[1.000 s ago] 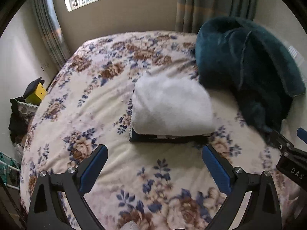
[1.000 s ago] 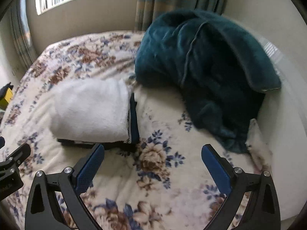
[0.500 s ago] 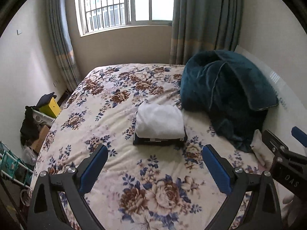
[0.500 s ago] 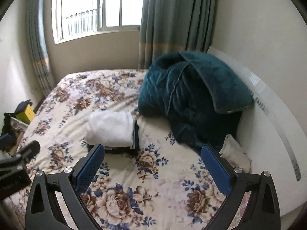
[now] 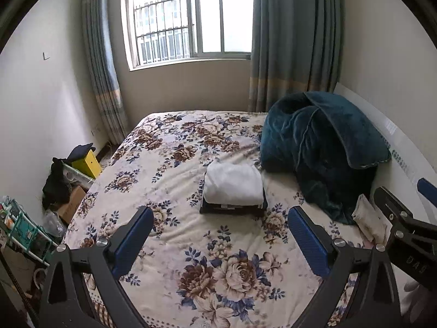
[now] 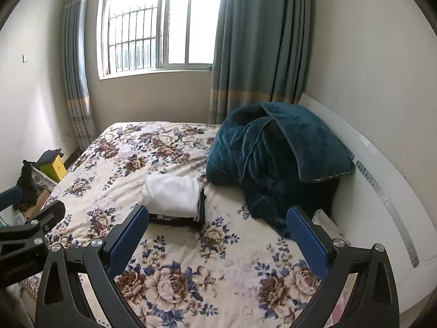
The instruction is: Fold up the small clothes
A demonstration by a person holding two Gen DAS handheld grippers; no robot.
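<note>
Folded white garment (image 5: 232,183) atop a dark folded piece (image 5: 232,209), mid-bed on the floral bedspread (image 5: 174,232). Straight ahead of the left claw (image 5: 218,242), ahead and to the left of the right claw (image 6: 218,242); well apart from both, left one better centred. Stack's long side across the left view, fold edge nearest. Both claws spread wide, pinching nothing. Teal blanket (image 6: 273,164) heaped just beside the stack, toward the headboard (image 6: 382,196). Folding apparently done; no loose garment in sight.

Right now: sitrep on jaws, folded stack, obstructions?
Left gripper and right gripper: jaws open, empty. White folded garment on dark folded garment, on floral bed. Teal blanket heaped beside the stack; nothing between jaws and stack.
</note>
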